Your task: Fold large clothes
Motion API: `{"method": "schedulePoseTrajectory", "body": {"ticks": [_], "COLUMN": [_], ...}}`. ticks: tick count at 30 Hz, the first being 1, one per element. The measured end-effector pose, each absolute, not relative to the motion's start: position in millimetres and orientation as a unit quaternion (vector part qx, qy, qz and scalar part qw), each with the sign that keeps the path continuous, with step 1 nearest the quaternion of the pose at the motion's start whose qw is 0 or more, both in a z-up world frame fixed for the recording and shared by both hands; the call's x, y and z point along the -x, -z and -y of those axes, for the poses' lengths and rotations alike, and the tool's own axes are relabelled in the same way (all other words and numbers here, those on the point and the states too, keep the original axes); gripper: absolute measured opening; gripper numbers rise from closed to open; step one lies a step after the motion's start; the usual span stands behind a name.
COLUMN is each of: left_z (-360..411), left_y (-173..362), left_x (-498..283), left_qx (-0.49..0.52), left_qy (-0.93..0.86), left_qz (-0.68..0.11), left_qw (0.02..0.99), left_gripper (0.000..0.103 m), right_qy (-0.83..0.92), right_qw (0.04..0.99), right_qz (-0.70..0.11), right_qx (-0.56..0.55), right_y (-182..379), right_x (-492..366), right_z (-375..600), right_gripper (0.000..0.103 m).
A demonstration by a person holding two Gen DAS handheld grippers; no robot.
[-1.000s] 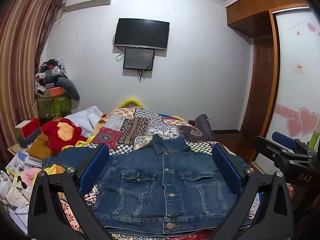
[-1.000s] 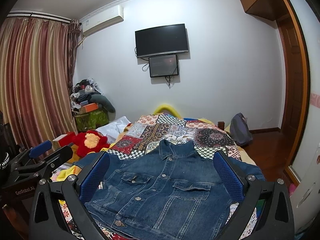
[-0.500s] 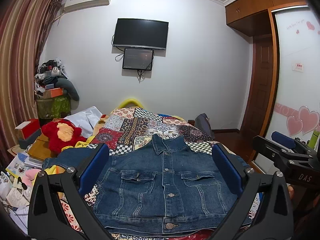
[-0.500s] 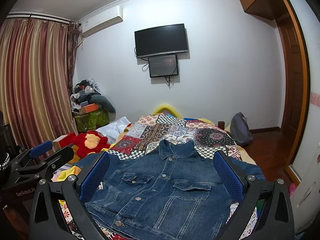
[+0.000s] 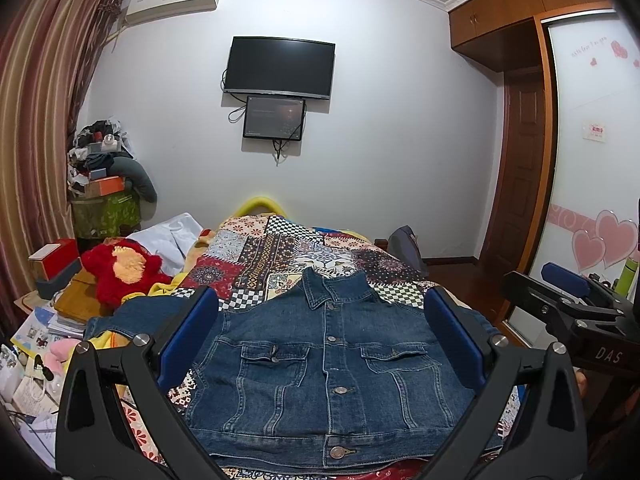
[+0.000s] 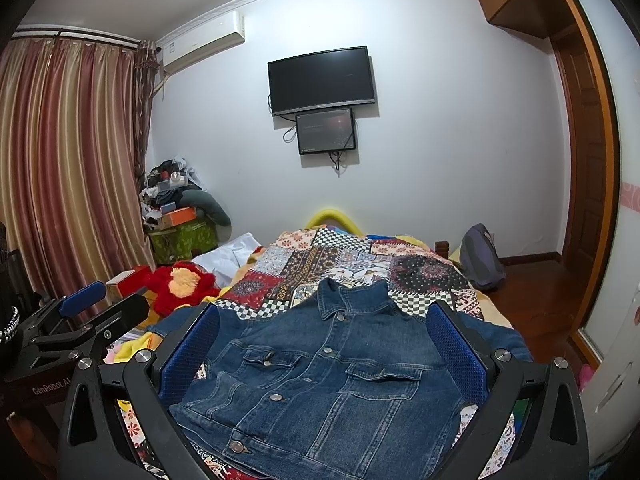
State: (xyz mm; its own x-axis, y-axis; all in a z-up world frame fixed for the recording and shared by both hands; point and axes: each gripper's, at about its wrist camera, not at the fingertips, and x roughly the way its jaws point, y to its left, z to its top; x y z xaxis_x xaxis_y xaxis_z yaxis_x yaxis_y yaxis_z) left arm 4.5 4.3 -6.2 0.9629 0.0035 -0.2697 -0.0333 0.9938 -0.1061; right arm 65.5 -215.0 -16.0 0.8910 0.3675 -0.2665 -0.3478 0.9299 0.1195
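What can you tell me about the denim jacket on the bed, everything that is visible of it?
The denim jacket is dark blue, of faded stiff-looking denim, with a pointed collar, metal buttons down a closed front, two flapped chest pockets and a buttoned waistband. It lies flat, front up, on the patchwork quilt, collar toward the far wall, sleeves spread to both sides. It is not yet folded. The left gripper and the right gripper, both open, hover over it; neither holds the cloth.

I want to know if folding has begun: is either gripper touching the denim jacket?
Cannot tell. In each wrist view the open left gripper and right gripper frame the flat denim jacket, but depth hides any gap or contact.
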Motion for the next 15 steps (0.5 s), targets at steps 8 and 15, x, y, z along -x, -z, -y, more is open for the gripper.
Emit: {"method": "schedulePoseTrajectory", "body": {"ticks": [8, 15], "left_z": [-3.8, -8.1], "left_y": [8.2, 12.3], "left_x": [-4.9, -13.5], "left_qx": [0.055, 0.061], "left_qy": [-0.009, -0.006], "left_qz": [-0.137, -0.143], "left_qw": [0.989, 0.988], "left_gripper": [0.103, 0.103], "right_qy": [-0.183, -0.176], "right_qw": [0.972, 0.972], "right_qz": [-0.146, -0.155], "right_qx": [-0.033, -0.03], "right_y": [18.2, 21.3], "right_x": [-66.6, -71.1], "right_z": [213.7, 207.7], "right_gripper": [0.103, 0.103]}}
